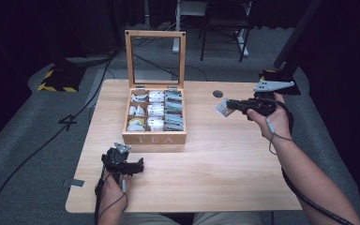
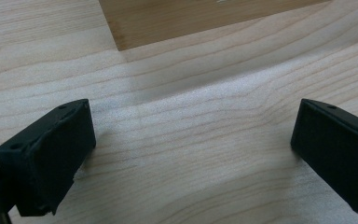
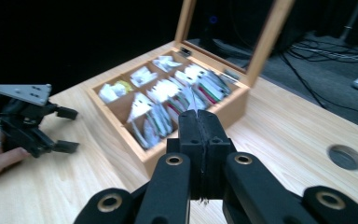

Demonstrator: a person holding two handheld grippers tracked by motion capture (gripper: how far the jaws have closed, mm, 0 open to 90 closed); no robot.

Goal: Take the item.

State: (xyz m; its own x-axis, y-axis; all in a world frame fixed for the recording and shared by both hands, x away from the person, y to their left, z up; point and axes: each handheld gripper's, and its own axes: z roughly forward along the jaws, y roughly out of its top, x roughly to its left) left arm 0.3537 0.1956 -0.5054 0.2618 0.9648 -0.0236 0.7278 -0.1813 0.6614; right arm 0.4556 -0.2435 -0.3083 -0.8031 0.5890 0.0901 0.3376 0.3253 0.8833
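Dark floor and black surroundings ring a pale wooden table [image 1: 215, 159] with a round cable hole [image 1: 218, 93] near its far edge.

At the near left corner, the person's left hand [image 1: 112, 192] holds the left black two-jaw gripper [image 1: 138, 167] low over the tabletop. Its jaws stand wide apart with nothing between them, which the left gripper view makes plain: bare wood grain lies between the two black jaws, and just ahead of them sits a lower corner of the light wooden tea box [image 2: 191, 18]. The right gripper view catches this same left gripper [image 3: 65, 130] from across the table, with its grey three-cornered plate on top and its jaws spread.

Ahead and to the right of the left gripper, the tea box [image 1: 153, 138] stands with its glass-paned lid [image 1: 155, 58] upright and "TEA" lettered on its front wall. Its compartments hold rows of white and coloured tea bags [image 1: 159, 111]; the high view shows three columns of them.

Further right, beyond the box, the right hand [image 1: 274, 119] holds the right black gripper [image 1: 228, 104] above the table, pointing toward the box. Its jaws are closed on a small white tea bag packet [image 1: 222, 109], which the high view shows at the tips. The right gripper view shows the jaws pressed together, with a thin white edge of the packet [image 3: 192, 103] poking above them.
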